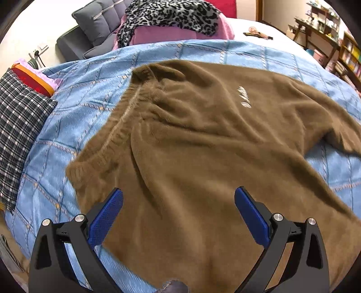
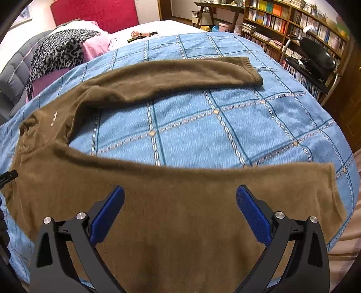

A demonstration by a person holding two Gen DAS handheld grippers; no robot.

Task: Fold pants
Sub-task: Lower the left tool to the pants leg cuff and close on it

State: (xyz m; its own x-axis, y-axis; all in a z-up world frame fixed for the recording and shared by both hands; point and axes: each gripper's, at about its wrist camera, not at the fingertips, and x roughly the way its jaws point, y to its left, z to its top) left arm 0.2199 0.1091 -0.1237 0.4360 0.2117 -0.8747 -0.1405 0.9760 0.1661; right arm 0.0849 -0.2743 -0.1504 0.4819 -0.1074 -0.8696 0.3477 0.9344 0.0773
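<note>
Brown fleece pants [image 1: 191, 139] lie spread flat on a blue patterned blanket [image 1: 90, 101]. The waistband with its elastic seam [image 1: 126, 112] runs along the left in the left wrist view. My left gripper [image 1: 179, 198] hovers open over the waist part, nothing between its blue pads. In the right wrist view the pants [image 2: 158, 214] show two legs apart: the far leg [image 2: 180, 74] ends in a cuff [image 2: 250, 69], and the near leg runs under my right gripper [image 2: 180, 196], which is open and holds nothing.
A plaid cushion [image 1: 20, 128] lies left of the blanket. Leopard-print and pink cloths [image 1: 171, 18] are heaped at the bed's head by a grey sofa [image 1: 94, 24]. Bookshelves [image 2: 293, 20] and a black chair [image 2: 315, 56] stand right of the bed.
</note>
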